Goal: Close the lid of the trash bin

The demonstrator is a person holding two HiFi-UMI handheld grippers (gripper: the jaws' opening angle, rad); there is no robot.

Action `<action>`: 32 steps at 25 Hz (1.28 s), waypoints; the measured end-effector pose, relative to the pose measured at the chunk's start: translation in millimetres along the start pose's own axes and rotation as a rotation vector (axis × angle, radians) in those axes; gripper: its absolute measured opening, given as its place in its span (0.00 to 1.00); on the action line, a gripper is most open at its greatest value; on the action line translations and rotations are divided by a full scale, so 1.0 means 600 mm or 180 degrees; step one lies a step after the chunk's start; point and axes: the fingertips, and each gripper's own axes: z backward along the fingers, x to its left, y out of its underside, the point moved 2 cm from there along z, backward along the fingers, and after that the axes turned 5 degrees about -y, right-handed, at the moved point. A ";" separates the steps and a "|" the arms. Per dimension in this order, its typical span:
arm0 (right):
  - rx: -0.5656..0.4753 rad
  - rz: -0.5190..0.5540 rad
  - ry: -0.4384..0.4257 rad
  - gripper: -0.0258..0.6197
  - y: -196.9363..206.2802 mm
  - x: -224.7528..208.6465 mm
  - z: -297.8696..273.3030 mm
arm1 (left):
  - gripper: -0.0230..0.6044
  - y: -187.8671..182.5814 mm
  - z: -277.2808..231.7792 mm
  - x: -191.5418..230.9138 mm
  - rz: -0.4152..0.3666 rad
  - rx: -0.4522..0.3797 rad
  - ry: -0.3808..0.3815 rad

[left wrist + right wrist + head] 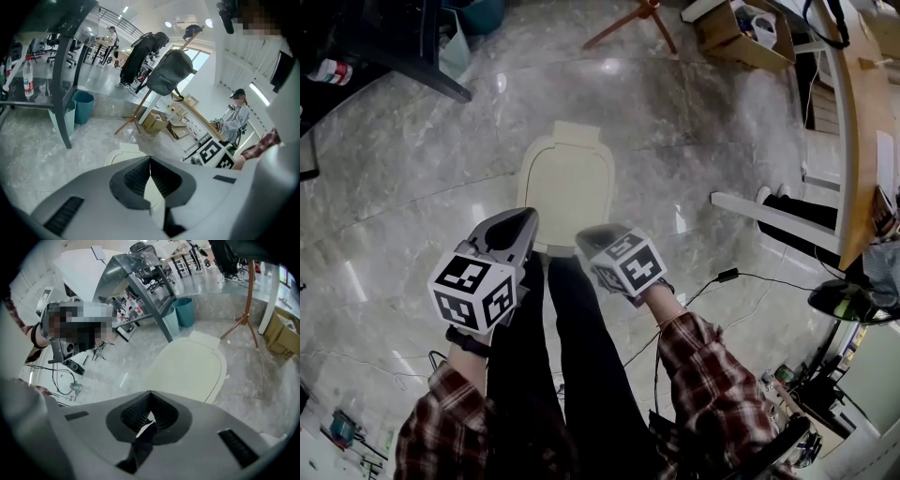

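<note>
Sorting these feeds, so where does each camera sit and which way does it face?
Head view: on the person's head, steeply down at the trash bin; shows left claw, right claw, sleeves, legs.
Left gripper view: on the left claw, across the room; shows shut jaws, right claw's marker cube.
Right gripper view: on the right claw, onto the bin's lid; shows shut jaws.
All share the bin.

Bright, even indoor light. Ceiling lamps glare off the glossy marble floor (703,141). All views bow at the edges with dark vignetted corners.
</note>
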 end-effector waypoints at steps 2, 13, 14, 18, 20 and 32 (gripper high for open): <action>-0.0152 0.0030 0.0023 0.06 -0.035 0.016 0.048 | 0.06 -0.036 0.024 -0.024 -0.0026 -0.0086 0.0008; -0.0921 0.0367 0.0266 0.06 -0.212 0.160 0.325 | 0.06 -0.205 0.171 -0.157 -0.0315 -0.0383 0.0102; -0.1022 0.0416 0.0290 0.06 -0.230 0.175 0.351 | 0.06 -0.228 0.184 -0.168 -0.0372 -0.0448 0.0115; -0.1489 0.0624 0.0415 0.06 -0.296 0.250 0.455 | 0.06 -0.317 0.245 -0.221 -0.0634 -0.0692 0.0191; -0.1723 0.0703 0.0433 0.06 -0.322 0.293 0.503 | 0.06 -0.353 0.282 -0.248 -0.0708 -0.0812 0.0218; -0.3093 0.1039 0.0671 0.06 -0.393 0.461 0.744 | 0.06 -0.446 0.456 -0.389 -0.0981 -0.1404 0.0642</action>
